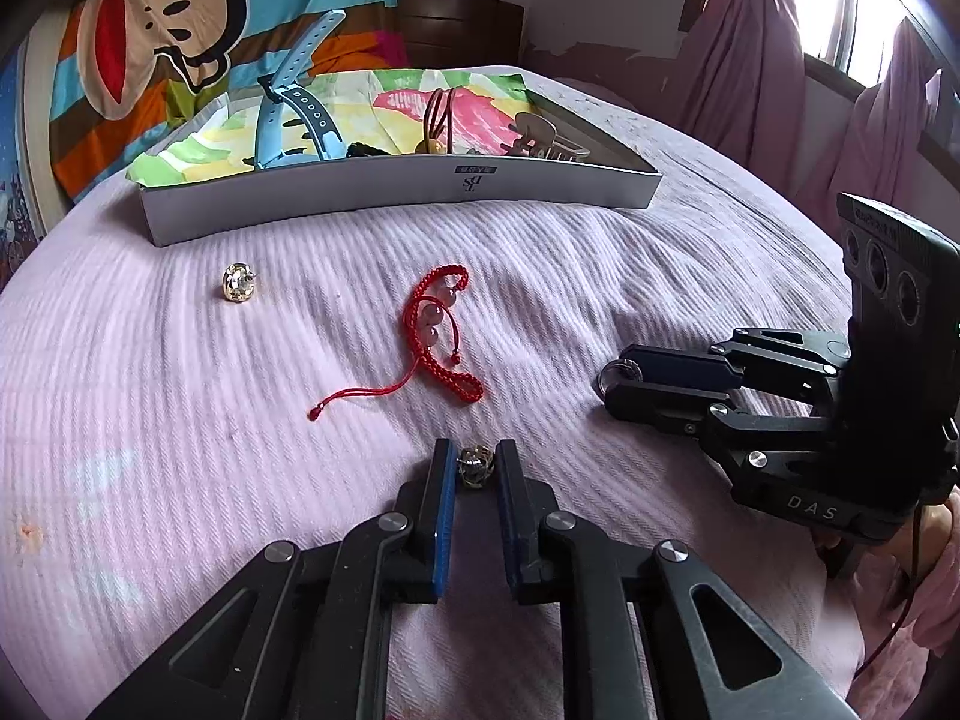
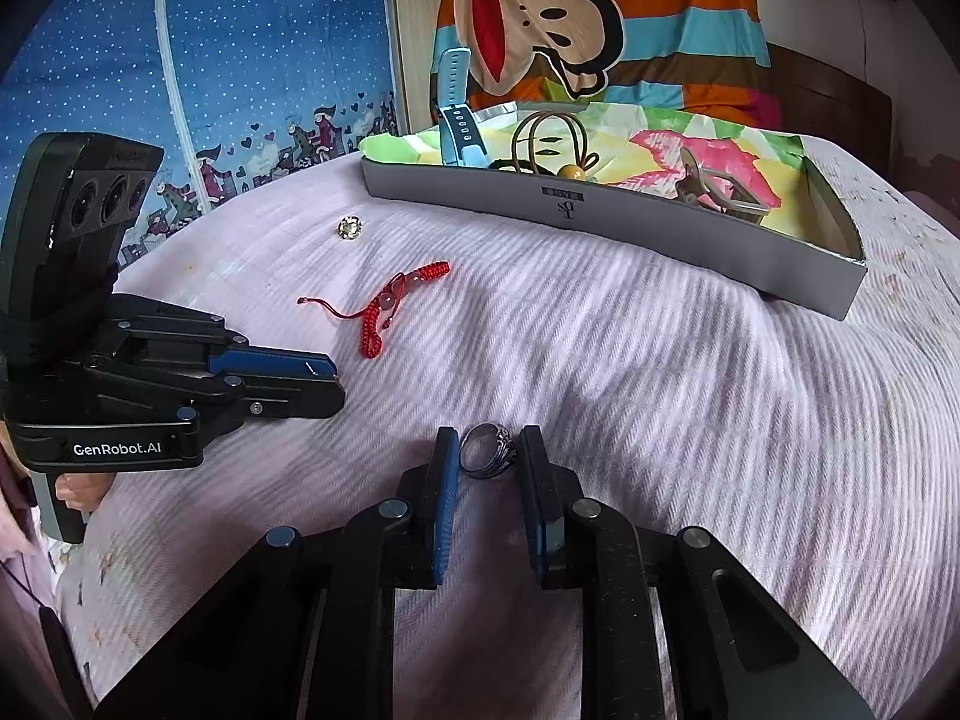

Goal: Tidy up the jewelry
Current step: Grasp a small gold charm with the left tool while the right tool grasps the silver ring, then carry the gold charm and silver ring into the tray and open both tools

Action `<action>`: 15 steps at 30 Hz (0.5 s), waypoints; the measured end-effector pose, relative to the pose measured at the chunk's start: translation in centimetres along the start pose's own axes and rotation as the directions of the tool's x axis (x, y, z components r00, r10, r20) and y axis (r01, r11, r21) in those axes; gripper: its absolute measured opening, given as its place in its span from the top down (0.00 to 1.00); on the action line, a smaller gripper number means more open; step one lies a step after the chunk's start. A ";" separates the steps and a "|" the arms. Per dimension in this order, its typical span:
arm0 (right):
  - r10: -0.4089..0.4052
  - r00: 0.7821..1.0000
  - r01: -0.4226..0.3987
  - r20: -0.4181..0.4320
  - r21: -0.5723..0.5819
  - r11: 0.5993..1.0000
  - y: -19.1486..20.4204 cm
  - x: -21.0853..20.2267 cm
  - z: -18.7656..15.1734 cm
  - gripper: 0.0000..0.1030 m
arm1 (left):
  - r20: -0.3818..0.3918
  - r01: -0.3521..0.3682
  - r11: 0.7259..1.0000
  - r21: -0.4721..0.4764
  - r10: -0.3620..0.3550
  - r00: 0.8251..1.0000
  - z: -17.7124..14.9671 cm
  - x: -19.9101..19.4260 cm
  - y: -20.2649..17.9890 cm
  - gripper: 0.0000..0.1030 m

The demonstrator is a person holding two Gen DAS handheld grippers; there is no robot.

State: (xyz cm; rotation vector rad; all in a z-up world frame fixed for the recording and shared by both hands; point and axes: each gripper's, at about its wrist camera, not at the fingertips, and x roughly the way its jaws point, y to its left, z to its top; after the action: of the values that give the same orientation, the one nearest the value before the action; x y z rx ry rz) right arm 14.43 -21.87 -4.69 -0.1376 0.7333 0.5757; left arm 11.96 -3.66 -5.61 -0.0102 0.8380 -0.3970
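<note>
My left gripper (image 1: 474, 462) is low over the lilac bedcover, its blue-padded fingers closed against a small gold earring (image 1: 476, 467). From the right wrist view the left gripper (image 2: 336, 387) shows its jaws close together, and the earring is hidden. My right gripper (image 2: 487, 444) has a dark silver ring (image 2: 487, 450) pinched between its fingers; the right gripper (image 1: 609, 384) appears at the right in the left wrist view, with the ring (image 1: 621, 371) at its tips. A red braided bracelet (image 1: 431, 315) and a second gold earring (image 1: 240, 283) lie loose on the bed.
A shallow grey box (image 1: 408, 192) lined with coloured paper stands at the back, holding a blue watch strap (image 1: 282, 114), brown hair ties (image 1: 438, 114) and a hair claw (image 1: 540, 135). A striped monkey blanket (image 1: 162, 30) is behind it, and pink curtains (image 1: 750, 48) hang to the right.
</note>
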 end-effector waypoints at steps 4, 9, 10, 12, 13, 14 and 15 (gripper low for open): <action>-0.008 1.000 0.008 0.004 -0.014 1.000 0.3 0.0 0.0 0.83 | 0.004 -0.012 1.000 0.003 0.011 1.000 0.1 -0.1 -0.2 0.88; -0.001 1.000 0.001 0.022 -0.014 1.000 0.3 -0.3 0.2 0.91 | 0.040 -0.039 0.999 0.016 0.038 0.998 0.5 -0.8 -1.0 0.88; 0.000 1.000 0.001 0.027 -0.011 1.000 0.3 -0.3 0.1 0.91 | 0.048 -0.038 0.999 0.016 0.038 0.998 0.6 -0.9 -1.1 0.88; 0.003 1.000 -0.002 0.029 -0.009 1.000 0.2 -0.3 0.1 0.91 | 0.062 -0.045 0.999 0.011 0.044 0.997 0.8 -1.0 -1.2 0.88; 0.003 1.000 -0.003 0.030 -0.009 1.000 0.2 -0.3 0.1 0.91 | 0.065 -0.041 0.999 0.008 0.040 0.997 0.9 -1.0 -1.3 0.88; 0.004 1.000 -0.003 0.030 -0.011 1.000 0.2 -0.3 0.1 0.91 | 0.067 -0.041 0.999 0.006 0.041 0.997 0.9 -1.0 -1.3 0.88; 0.004 1.000 -0.003 0.030 -0.012 1.000 0.2 -0.3 0.2 0.91 | 0.070 -0.045 0.999 0.005 0.045 0.997 1.0 -0.9 -1.4 0.88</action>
State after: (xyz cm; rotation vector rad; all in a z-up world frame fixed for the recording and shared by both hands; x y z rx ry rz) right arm 14.23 -21.74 -4.38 -0.1383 0.7007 0.5846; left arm 11.64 -4.79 -4.04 0.0008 0.7667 -0.3553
